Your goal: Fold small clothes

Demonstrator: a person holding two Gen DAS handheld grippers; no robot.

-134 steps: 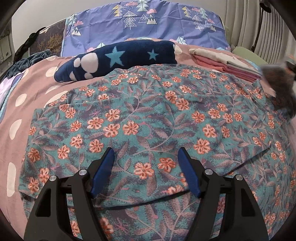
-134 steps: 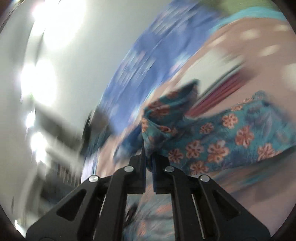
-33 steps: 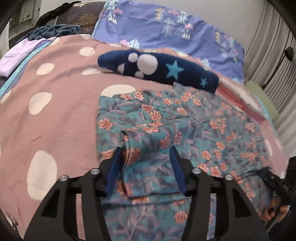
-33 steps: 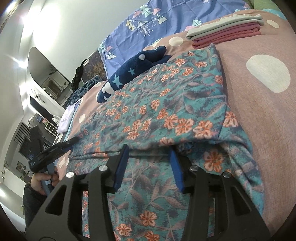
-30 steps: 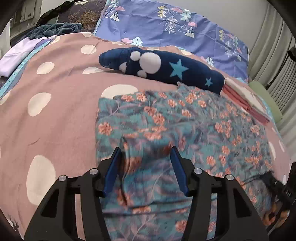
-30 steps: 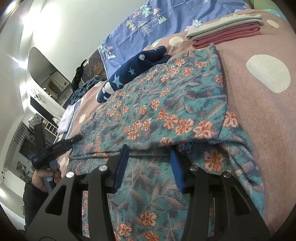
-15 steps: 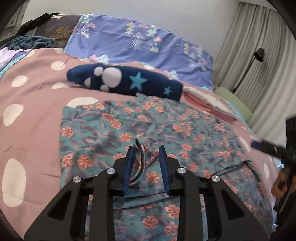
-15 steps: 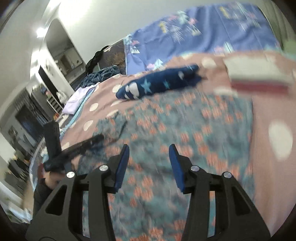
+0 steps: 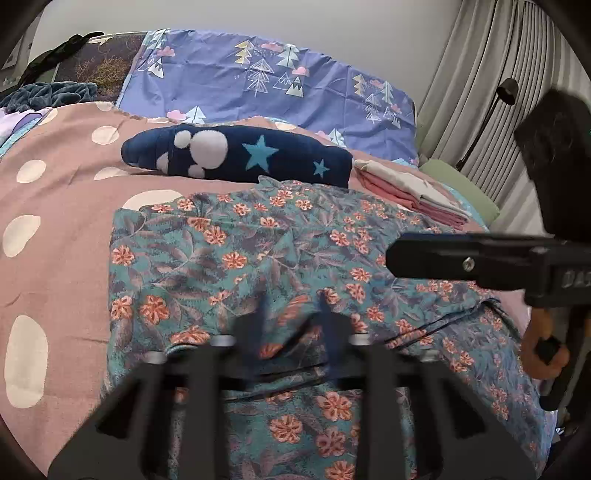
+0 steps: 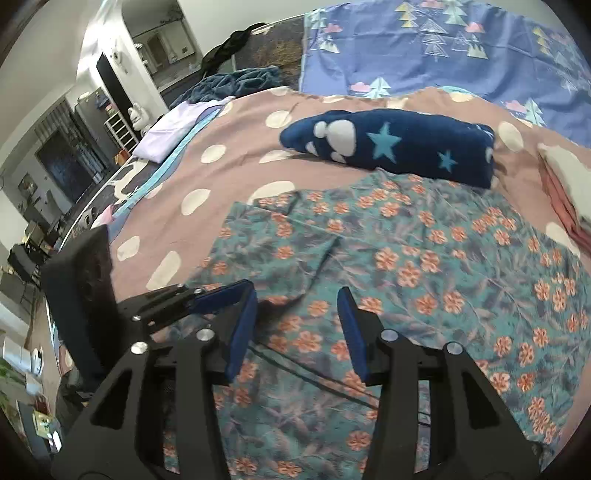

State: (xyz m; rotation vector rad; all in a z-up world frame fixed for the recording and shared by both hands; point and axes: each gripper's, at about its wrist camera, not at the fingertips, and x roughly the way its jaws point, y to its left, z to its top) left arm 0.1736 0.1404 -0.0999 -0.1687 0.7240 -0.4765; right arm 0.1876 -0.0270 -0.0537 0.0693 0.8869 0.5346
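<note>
We saw the floral garment (image 9: pixel 288 236) spread flat on the bed (image 9: pixel 55 206), its long side running left to right across both views. Our left gripper (image 9: pixel 291 314) was closing on a raised fold of it; our right gripper (image 10: pixel 297 325) hovered above, fingers apart and holding nothing.

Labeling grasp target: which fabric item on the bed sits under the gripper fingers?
The teal floral garment, spread flat nearest both cameras. The navy star blanket and folded pink stack lie beyond it.

A bed (image 9: pixel 62 229) under a polka-dot cover, grey curtains (image 9: pixel 476 74) to the right, a plain pale wall (image 9: pixel 332 29) behind.
</note>
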